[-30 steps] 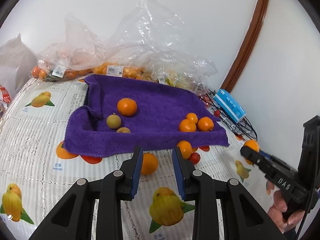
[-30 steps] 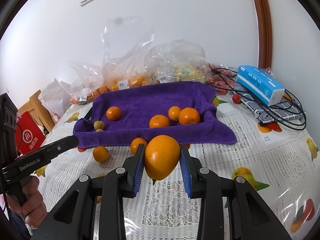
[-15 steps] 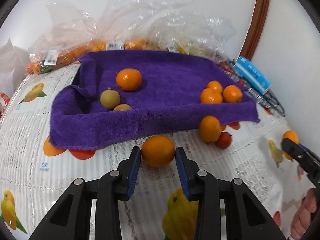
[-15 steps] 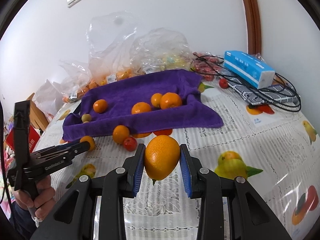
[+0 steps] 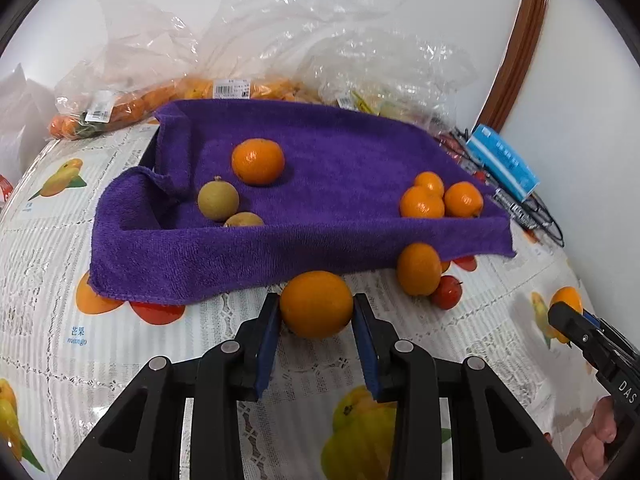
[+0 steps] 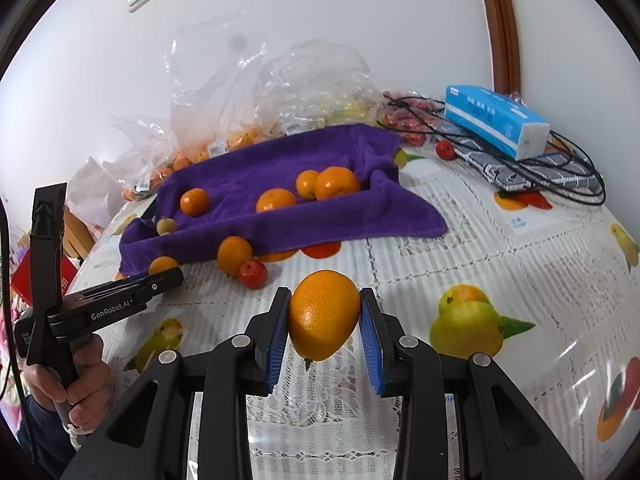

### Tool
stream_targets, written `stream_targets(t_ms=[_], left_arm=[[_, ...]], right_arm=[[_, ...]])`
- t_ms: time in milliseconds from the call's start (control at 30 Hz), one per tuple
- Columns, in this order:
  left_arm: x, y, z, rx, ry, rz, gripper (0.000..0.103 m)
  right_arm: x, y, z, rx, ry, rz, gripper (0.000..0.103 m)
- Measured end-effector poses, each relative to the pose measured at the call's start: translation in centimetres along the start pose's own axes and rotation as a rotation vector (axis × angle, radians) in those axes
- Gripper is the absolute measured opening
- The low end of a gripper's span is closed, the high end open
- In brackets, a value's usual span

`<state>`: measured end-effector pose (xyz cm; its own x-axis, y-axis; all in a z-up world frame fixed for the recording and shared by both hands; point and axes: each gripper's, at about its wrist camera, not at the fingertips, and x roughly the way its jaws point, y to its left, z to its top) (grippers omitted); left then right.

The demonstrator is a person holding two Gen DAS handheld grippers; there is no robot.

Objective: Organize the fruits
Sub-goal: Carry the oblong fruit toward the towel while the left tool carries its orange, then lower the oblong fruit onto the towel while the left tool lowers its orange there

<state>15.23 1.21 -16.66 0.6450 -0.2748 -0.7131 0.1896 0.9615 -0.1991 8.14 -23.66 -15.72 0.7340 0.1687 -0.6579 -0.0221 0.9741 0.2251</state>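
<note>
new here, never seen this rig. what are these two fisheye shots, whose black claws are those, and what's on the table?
No robot: a person holds a two-finger gripper in each hand, each with a camera looking along its fingers. One view shows the left gripper, jaws just opened wider, around a loose orange on the table, pads touching its sides. The other shows the right gripper clamping a second orange. Behind lie a purple towel holding more fruit, and plastic bags.

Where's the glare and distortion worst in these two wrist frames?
Right wrist: glare streaks wash the tablecloth at lower right; the door frame bows. Left wrist: highlights on the plastic bags, dark vignette corners, table edge curving hard. Fruit stays sharp in both.
</note>
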Motion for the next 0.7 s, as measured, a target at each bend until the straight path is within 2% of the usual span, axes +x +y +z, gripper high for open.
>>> stream_targets(t_ms=[333,467,567,700], left_arm=[[-3.9,0.4,-0.2,-0.019,-0.069,-0.019,0.034],[-5.3,1.1,1.0,-0.035,-0.102,0.000,0.034],[-5.9,1.6,1.7,-0.033,-0.151,0.051,0.034],[-5.6,2.7,2.7,-0.065,-0.151,0.056,0.034]], right_arm=[[-1.2,1.4,1.0,-0.046,-0.041,-0.010,0.034],[-1.4,2.3,2.5,-0.064,-0.058,0.012,0.034],[-1.5,2.9,3.4,-0.082,-0.084,0.020,0.034],[-1.1,3.6,4.6,-0.103,-0.105,0.018,0.034]])
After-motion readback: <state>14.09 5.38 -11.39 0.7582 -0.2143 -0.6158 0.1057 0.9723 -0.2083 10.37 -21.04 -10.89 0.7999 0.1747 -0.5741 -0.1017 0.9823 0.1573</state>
